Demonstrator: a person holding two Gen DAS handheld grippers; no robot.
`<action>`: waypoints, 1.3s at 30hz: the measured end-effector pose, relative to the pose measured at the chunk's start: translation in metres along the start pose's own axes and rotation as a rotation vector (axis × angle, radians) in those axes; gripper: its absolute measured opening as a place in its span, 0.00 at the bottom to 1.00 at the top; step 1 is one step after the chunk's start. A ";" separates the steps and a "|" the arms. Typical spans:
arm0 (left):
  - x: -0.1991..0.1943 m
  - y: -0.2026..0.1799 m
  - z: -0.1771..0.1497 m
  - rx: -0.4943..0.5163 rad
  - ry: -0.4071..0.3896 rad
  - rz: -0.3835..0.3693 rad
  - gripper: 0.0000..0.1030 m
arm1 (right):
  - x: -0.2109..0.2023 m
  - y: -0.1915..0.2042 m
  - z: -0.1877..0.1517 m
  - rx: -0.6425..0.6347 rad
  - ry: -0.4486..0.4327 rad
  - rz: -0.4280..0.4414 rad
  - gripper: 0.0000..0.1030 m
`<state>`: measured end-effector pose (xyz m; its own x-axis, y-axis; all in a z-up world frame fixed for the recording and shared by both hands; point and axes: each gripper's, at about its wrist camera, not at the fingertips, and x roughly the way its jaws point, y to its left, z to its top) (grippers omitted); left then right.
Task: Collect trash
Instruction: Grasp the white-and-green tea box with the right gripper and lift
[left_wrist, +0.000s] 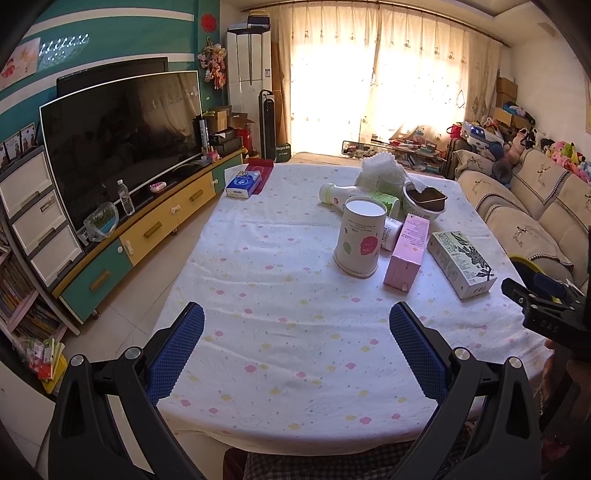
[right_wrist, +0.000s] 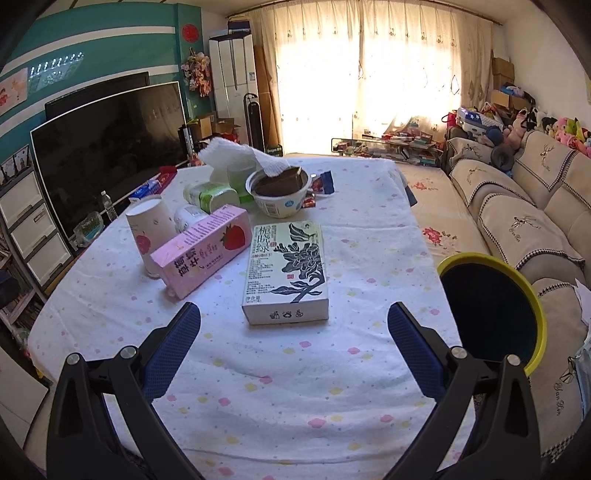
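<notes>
Worktop (left_wrist: 280, 332) covered by a white cloth with small pastel flower print. Left gripper (left_wrist: 295, 328) hovers over the near edge, fingers (left_wrist: 177, 347) spread wide, nothing between them. Right gripper (right_wrist: 293, 326) likewise over the near part of the cloth, fingers (right_wrist: 413, 343) spread wide and empty; the green-and-white tea box (right_wrist: 286, 273) lies flat just beyond its fingertips. Trash is grouped on the right half of the worktop: pink strawberry carton (right_wrist: 201, 249) lying on its side just left of the tea box, an upside-down paper cup (left_wrist: 358, 240) beside it, a white bottle with green label (left_wrist: 345, 194) on its side further back, and a round instant-food bowl (right_wrist: 279, 192) with dark contents and a crumpled white tissue (right_wrist: 236, 155) draped over its rim. Small snack wrappers (right_wrist: 321, 186) lie right of the bowl. Yellow-rimmed bin (right_wrist: 495, 306), dark inside, stands off the worktop's right edge, next to the sofa (right_wrist: 524, 221). A blue tissue pack (left_wrist: 243, 182) sits at the far left corner.
</notes>
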<state>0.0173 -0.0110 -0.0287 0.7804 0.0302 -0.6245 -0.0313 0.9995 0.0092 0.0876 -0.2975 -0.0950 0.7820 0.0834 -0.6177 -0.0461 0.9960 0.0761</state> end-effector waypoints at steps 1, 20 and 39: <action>0.003 0.001 0.000 -0.003 0.008 0.000 0.96 | 0.009 -0.001 0.000 -0.003 0.016 0.000 0.94; 0.054 0.012 -0.007 -0.035 0.099 0.006 0.96 | 0.094 0.012 0.020 -0.065 0.192 -0.030 0.94; 0.052 0.008 -0.009 -0.024 0.090 0.003 0.96 | 0.039 0.003 0.032 0.006 0.045 0.034 0.67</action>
<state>0.0520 -0.0012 -0.0679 0.7209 0.0306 -0.6924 -0.0494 0.9988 -0.0073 0.1381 -0.2925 -0.0941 0.7510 0.1186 -0.6495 -0.0684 0.9924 0.1022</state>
